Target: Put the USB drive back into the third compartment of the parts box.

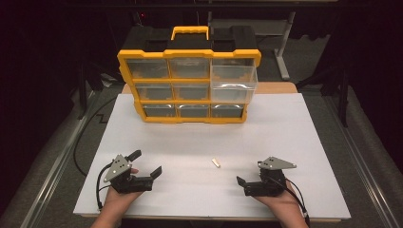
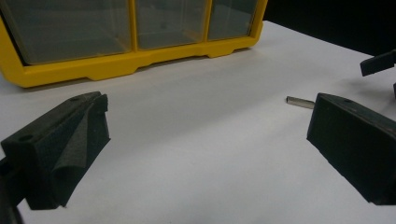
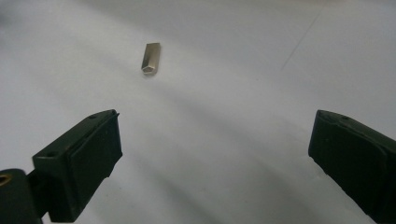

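**Metal piece lies free between two spread grippers**

A small, faceted, dull-metal piece (image 1: 216,162) lies on the matte white table (image 1: 294,142), between the left gripper (image 1: 147,164) and right gripper (image 1: 239,180), touching neither. Both foam-padded jaw pairs gape, holding nothing. Far behind stands a yellow plastic drawer organizer (image 1: 189,80).

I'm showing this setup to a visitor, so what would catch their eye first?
The yellow organizer stands at the far end of the white board, its upper right drawer pulled out. A small pale piece lies alone between the open left claw and open right claw.
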A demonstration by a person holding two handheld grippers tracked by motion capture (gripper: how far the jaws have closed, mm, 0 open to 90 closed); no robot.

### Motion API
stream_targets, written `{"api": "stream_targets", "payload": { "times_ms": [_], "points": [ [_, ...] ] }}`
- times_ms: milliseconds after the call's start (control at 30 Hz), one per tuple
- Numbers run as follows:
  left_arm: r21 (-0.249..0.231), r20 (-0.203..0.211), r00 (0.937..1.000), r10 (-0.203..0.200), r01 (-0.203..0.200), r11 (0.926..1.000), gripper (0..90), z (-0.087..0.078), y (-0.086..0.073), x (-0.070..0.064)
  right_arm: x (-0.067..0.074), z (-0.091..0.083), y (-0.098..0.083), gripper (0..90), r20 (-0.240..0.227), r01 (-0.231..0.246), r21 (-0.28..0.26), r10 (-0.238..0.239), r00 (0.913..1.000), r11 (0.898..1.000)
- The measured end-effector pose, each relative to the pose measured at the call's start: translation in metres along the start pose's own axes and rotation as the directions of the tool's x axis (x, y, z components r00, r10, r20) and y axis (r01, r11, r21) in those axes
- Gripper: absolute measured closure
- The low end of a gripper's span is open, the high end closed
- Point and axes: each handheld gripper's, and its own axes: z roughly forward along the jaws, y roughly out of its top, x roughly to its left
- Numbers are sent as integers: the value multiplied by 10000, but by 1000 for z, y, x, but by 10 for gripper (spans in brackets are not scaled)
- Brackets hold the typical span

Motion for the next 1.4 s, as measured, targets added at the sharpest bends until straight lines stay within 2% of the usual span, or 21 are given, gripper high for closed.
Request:
{"api": "stream_targets", "payload": {
  "times_ms": [300, 400, 500, 633, 700, 733, 800, 1000, 1167, 1233, 1300, 1333, 1400],
  "points": [
    [-108, 41, 10000, 32, -32, 9999, 2, 0, 0, -1, 13, 8, 8, 163, -481, 153, -211, -163, 9987, 9997],
    [-107, 50, 10000, 2, -2, 9999, 2, 0, 0, -1, 17, 15, 11, 216, -593, 223, -105, -229, 9980, 9997],
    [-126, 49, 10000, -11, 11, 9999, 2, 1, 0, -1, 20, 23, 16, 275, -715, 100, 35, -98, 9974, 9999],
    [-118, 74, 10000, 20, -19, 9999, 2, 1, 0, -2, 26, 35, 25, 370, -730, 185, 240, -167, 9972, 9995],
    [-113, 104, 9999, 35, -34, 9999, 2, 1, 0, -2, 31, 44, 31, 464, -702, 282, 339, -258, 9972, 9990],
    [-115, 111, 9999, 31, -30, 9999, 2, 1, 0, -2, 31, 44, 31, 464, -702, 282, 339, -258, 9972, 9990],
    [-84, 130, 9999, 57, -56, 9999, 2, 1, 0, -2, 34, 54, 39, 555, -694, 426, 579, -386, 9968, 9974],
    [-121, 91, 9999, 46, -45, 9999, 2, 0, 0, -2, 38, 68, 50, 649, -613, 477, 870, -424, 9972, 9951],
    [-141, 98, 9999, 25, -24, 9999, 2, -1, 0, -1, 43, 79, 51, 675, -419, 706, 1235, -659, 9969, 9898],
    [-189, 101, 9999, 6, -4, 9998, 2, -1, 0, -2, 46, 80, 51, 681, -333, 833, 1224, -798, 9963, 9890],
    [-183, 105, 9999, 28, -26, 9998, 2, -1, 1, -2, 50, 82, 51, 695, -111, 1273, 1259, -1270, 9918, 9838],
    [-188, 90, 10000, 14, -13, 9998, 2, -1, 1, -2, 51, 82, 51, 698, -50, 1343, 1257, -1347, 9909, 9829],
    [-188, 70, 10000, 5, -3, 9998, 2, -1, 1, -1, 51, 83, 51, 702, -116, 1287, 1284, -1283, 9917, 9833]
  ]
}}
